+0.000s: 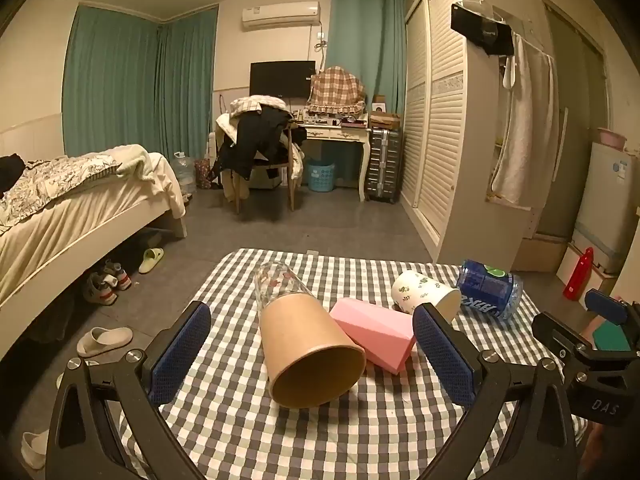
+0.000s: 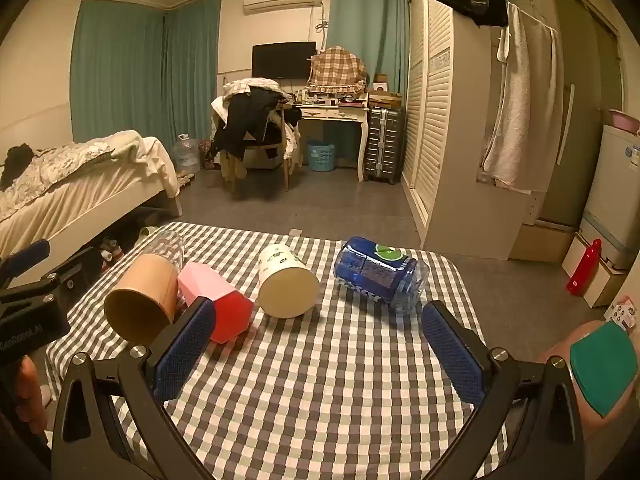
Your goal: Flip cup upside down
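Observation:
Several cups lie on their sides on the checked tablecloth (image 1: 320,432). A brown paper cup (image 1: 308,352) lies with its open mouth toward me, between the pads of my open left gripper (image 1: 312,360), untouched. Beside it lie a pink faceted cup (image 1: 374,334), a clear glass (image 1: 280,284) and a white patterned paper cup (image 1: 424,294). In the right wrist view my right gripper (image 2: 320,352) is open and empty over the cloth (image 2: 320,400), in front of the white cup (image 2: 286,286), pink cup (image 2: 216,300) and brown cup (image 2: 142,300).
A crushed blue plastic bottle (image 2: 380,274) lies on the table's right side; it also shows in the left wrist view (image 1: 490,290). A bed (image 1: 72,208) stands to the left, a wardrobe (image 1: 440,120) to the right, and slippers (image 1: 104,340) on the floor.

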